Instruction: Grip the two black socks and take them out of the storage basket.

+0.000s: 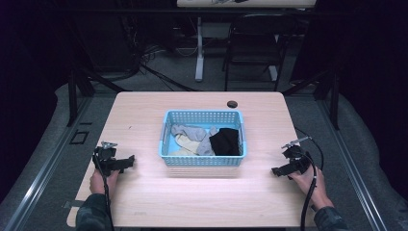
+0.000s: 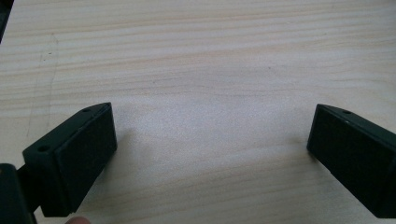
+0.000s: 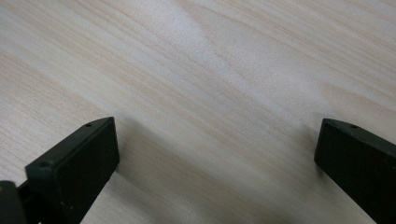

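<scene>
Fingers (image 2: 70, 158) spread, basket (image 1: 166, 144) holding socks (image 1: 195, 137)

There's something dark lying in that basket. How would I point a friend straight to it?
Start at the light wooden table and find the blue plastic basket near its middle. Look in the basket's right half: the black garment lies there, bunched up against the right wall. Its neighbours, the grey garment and the cream garment, are pale; it alone is black.

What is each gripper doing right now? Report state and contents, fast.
Left gripper: open, jaws wide apart, holding nothing, over bare table.
Right gripper: open, jaws wide apart, holding nothing, over bare table.
</scene>
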`<state>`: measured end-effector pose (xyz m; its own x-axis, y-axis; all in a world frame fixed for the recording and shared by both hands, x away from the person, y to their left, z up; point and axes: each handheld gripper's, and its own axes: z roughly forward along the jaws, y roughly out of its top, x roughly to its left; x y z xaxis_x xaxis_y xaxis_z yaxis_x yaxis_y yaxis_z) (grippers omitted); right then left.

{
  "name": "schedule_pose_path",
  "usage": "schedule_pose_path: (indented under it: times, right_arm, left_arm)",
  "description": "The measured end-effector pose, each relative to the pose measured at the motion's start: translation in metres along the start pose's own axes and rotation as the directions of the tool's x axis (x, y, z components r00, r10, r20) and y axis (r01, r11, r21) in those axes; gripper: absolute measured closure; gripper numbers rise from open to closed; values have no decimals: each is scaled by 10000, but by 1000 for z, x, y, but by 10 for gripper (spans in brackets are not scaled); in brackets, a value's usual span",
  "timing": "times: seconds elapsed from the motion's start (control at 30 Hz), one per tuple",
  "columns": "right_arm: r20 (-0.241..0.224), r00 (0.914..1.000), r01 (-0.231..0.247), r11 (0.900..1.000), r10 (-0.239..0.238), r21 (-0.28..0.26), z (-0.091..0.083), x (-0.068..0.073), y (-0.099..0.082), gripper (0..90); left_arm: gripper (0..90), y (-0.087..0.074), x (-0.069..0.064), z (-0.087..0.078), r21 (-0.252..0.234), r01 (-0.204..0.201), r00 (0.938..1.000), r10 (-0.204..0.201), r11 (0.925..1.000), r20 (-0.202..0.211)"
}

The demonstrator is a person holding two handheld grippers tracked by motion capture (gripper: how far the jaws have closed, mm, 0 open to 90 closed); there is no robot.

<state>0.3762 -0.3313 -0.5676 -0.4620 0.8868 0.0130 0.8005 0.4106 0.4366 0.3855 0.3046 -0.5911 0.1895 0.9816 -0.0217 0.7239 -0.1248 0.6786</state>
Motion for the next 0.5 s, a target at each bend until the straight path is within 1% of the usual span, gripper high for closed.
schedule_pose_path:
  times: [0.1,0.17,0.2,0.27,0.3,0.33,0.37,0.4,0.43,0.5]
  right_arm:
    - [-32,10000,9,10000,-9,44,0,0,0,0]
    - [74,10000,33,10000,-33,17,0,0,0,0]
    - [75,9999,-107,9998,108,-167,1,1,-1,0]
    - [4,10000,-17,10000,17,-73,0,0,-1,0]
    - [46,10000,-85,9998,86,-194,1,1,-1,0]
    - [-56,9999,-140,9996,139,-254,1,1,-1,0]
    - [-56,9999,-140,9996,139,-254,1,1,-1,0]
    - [20,10000,-88,9998,89,-192,1,1,-1,0]
    - [-84,10000,36,10000,-36,-8,0,0,0,0]
    - [-52,10000,40,10000,-40,26,0,0,0,0]
  left_arm:
    - [14,0,0,0,0,-3,10000,3,10000,-1]
    - [14,0,0,0,0,-1,10000,1,10000,0]
    - [14,0,0,0,0,-5,10000,5,10000,-1]
    - [14,0,0,0,-3,-10,10000,10,10000,-3]
    - [14,0,0,0,2,-13,10000,13,10000,1]
    - [14,0,0,0,2,-13,10000,13,10000,1]
    - [14,0,0,0,2,-15,10000,15,10000,-1]
    - [14,0,0,0,-10,-27,10000,27,10000,-1]
    - [15,0,0,0,-5,-11,10000,11,10000,0]
    - [14,0,0,0,-1,-16,10000,16,10000,0]
